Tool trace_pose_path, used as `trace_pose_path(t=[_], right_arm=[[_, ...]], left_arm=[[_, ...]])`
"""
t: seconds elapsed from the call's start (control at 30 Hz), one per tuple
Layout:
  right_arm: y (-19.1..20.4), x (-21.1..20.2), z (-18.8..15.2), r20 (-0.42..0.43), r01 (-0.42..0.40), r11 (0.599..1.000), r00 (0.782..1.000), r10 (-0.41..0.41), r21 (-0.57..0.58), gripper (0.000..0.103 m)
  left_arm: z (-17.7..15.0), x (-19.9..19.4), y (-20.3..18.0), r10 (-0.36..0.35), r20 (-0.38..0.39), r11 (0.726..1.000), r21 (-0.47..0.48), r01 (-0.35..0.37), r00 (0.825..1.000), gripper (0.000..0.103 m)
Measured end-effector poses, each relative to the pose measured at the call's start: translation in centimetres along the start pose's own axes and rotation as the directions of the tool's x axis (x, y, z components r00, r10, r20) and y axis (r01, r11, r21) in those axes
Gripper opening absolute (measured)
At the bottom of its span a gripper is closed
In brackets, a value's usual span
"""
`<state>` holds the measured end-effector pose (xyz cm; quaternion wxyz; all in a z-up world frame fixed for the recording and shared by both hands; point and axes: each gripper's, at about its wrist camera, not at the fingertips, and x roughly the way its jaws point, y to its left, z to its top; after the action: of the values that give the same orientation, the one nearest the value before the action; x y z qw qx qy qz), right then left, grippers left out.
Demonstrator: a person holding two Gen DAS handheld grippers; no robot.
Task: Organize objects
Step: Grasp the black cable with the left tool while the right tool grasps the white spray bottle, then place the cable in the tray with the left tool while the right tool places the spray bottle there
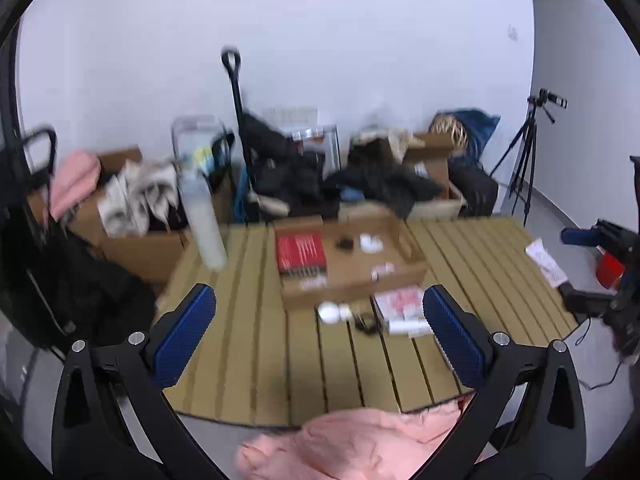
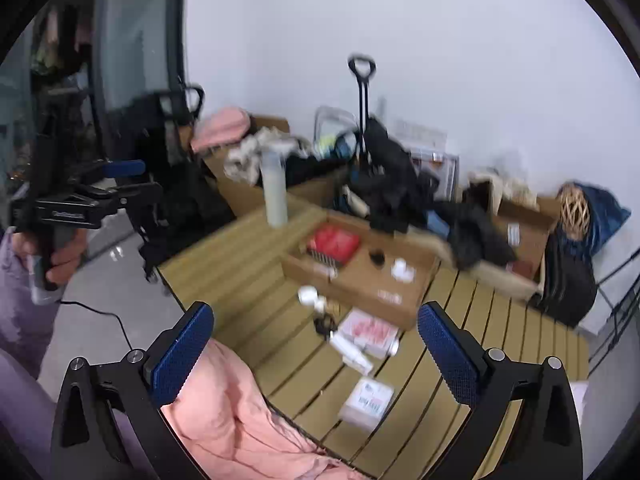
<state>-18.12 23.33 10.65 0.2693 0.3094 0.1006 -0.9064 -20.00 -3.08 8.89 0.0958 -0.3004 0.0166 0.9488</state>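
Observation:
A shallow cardboard tray (image 1: 400, 276) (image 2: 404, 308) lies on the slatted wooden table (image 1: 256, 344) (image 2: 240, 248). It holds a red box (image 1: 300, 251) (image 2: 335, 242), a small black item (image 1: 345, 243) and a white item (image 1: 370, 242). In front of it lie a white round object (image 1: 329, 312) (image 2: 308, 294), a red-and-white pack (image 1: 400, 300) (image 2: 370, 330), a white tube (image 2: 352, 350) and a white packet (image 2: 366, 402). A tall pale bottle (image 1: 204, 220) (image 2: 275, 188) stands at the table's far left. My left gripper (image 1: 320, 336) is open and empty above the near edge. My right gripper (image 2: 314, 354) is open and empty too.
Pink cloth (image 1: 360, 444) (image 2: 232, 412) lies at the near table edge. Behind the table stand cardboard boxes (image 1: 132, 240) full of clothes, black bags (image 1: 288, 168) and a cart handle (image 1: 234, 80). A tripod (image 1: 528, 152) stands at the right wall. The left gripper shows in the right wrist view (image 2: 124, 178).

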Motion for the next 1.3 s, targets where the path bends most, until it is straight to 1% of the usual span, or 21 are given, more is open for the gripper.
trace_pose_path(t=[0.03,0.13,0.2,0.23,0.3,0.33,0.4,0.47,0.53,0.63,0.7,0.73,0.77,0.8,0.83,0.87,0.9,1.03,1.17,1.2,1.3], right_arm=[[0.0,1.5,-1.3,-0.007,0.005,1.000,1.000,-0.005,0.014,0.103],[-0.9,7.7,-5.0,-0.085,0.031,0.995,0.996,-0.024,0.093,0.101],[-1.7,11.2,-6.9,-0.124,0.019,0.991,0.992,-0.003,0.130,0.087],[-2.2,12.7,-7.4,-0.141,0.023,0.990,0.990,-0.003,0.137,0.085],[-3.2,16.2,-8.7,-0.190,0.035,0.986,0.982,-0.004,0.161,0.075],[-3.6,17.6,-9.2,-0.210,0.037,0.985,0.978,0.000,0.169,0.074],[-4.5,20.2,-9.9,-0.253,0.037,0.984,0.968,0.009,0.177,0.070],[-5.3,22.2,-10.1,-0.284,0.036,0.985,0.959,0.014,0.170,0.068],[-5.8,23.6,-9.9,-0.297,0.025,0.984,0.955,0.028,0.174,0.067],[-6.4,25.1,-9.3,-0.306,0.003,0.989,0.951,0.043,0.151,0.066],[-7.2,26.7,-9.5,-0.330,0.006,0.989,0.943,0.042,0.145,0.066],[-7.3,27.3,-9.6,-0.341,0.007,0.989,0.939,0.044,0.147,0.063],[-7.6,27.8,-9.9,-0.352,0.006,0.989,0.935,0.047,0.149,0.057],[-7.7,28.3,-10.2,-0.364,0.007,0.989,0.930,0.048,0.150,0.051],[-7.9,28.7,-10.6,-0.380,0.012,0.989,0.924,0.046,0.147,0.050],[-7.9,29.0,-10.8,-0.390,0.012,0.990,0.920,0.044,0.142,0.048],[-7.8,29.4,-11.0,-0.398,0.008,0.991,0.916,0.048,0.137,0.048],[-7.2,30.8,-11.4,-0.427,-0.021,0.994,0.902,0.064,0.105,0.048],[-6.3,31.1,-11.3,-0.430,-0.013,0.998,0.902,0.037,0.060,0.041],[-6.1,31.0,-11.3,-0.433,-0.014,0.998,0.901,0.036,0.054,0.037],[-5.4,30.2,-11.4,-0.427,-0.006,1.000,0.904,0.017,0.027,0.032]], left_arm=[[-1.5,1.7,-0.2,-0.009,-0.020,1.000,-0.014,0.009,1.000,0.103],[-5.1,6.4,-1.1,-0.032,-0.096,0.999,-0.029,0.029,0.995,0.103],[-6.7,9.4,-1.5,-0.063,-0.130,0.997,-0.057,0.056,0.990,0.101],[-7.3,11.1,-1.8,-0.071,-0.140,0.996,-0.067,0.062,0.988,0.101],[-8.1,14.2,-2.4,-0.087,-0.157,0.994,-0.077,0.076,0.984,0.101],[-8.3,16.3,-2.6,-0.107,-0.177,0.992,-0.081,0.094,0.978,0.100],[-8.4,19.8,-3.1,-0.158,-0.228,0.985,-0.107,0.137,0.961,0.096],[-8.6,23.3,-3.4,-0.178,-0.278,0.980,-0.135,0.145,0.944,0.087],[-8.9,26.3,-3.3,-0.191,-0.319,0.976,-0.162,0.145,0.928,0.082],[-9.3,29.4,-3.0,-0.285,-0.355,0.944,-0.268,0.195,0.890,0.081],[-9.4,30.8,-3.7,-0.287,-0.382,0.946,-0.260,0.195,0.878,0.080],[-9.5,31.4,-4.3,-0.279,-0.397,0.952,-0.236,0.196,0.874,0.076],[-9.7,31.9,-4.8,-0.280,-0.416,0.954,-0.223,0.202,0.865,0.060],[-9.9,32.4,-5.0,-0.282,-0.434,0.954,-0.221,0.203,0.855,0.049],[-10.1,32.6,-5.2,-0.281,-0.446,0.955,-0.219,0.200,0.850,0.045],[-10.0,32.4,-5.2,-0.279,-0.432,0.955,-0.216,0.202,0.857,0.044],[-10.1,32.5,-5.1,-0.289,-0.437,0.952,-0.223,0.209,0.852,0.044],[-10.3,32.1,-4.7,-0.290,-0.431,0.950,-0.237,0.203,0.855,0.042],[-10.0,30.7,-4.3,-0.274,-0.410,0.952,-0.245,0.184,0.870,0.041],[-9.9,30.1,-4.1,-0.278,-0.403,0.950,-0.249,0.187,0.872,0.041],[-9.2,28.0,-4.0,-0.252,-0.378,0.958,-0.228,0.174,0.891,0.041]])
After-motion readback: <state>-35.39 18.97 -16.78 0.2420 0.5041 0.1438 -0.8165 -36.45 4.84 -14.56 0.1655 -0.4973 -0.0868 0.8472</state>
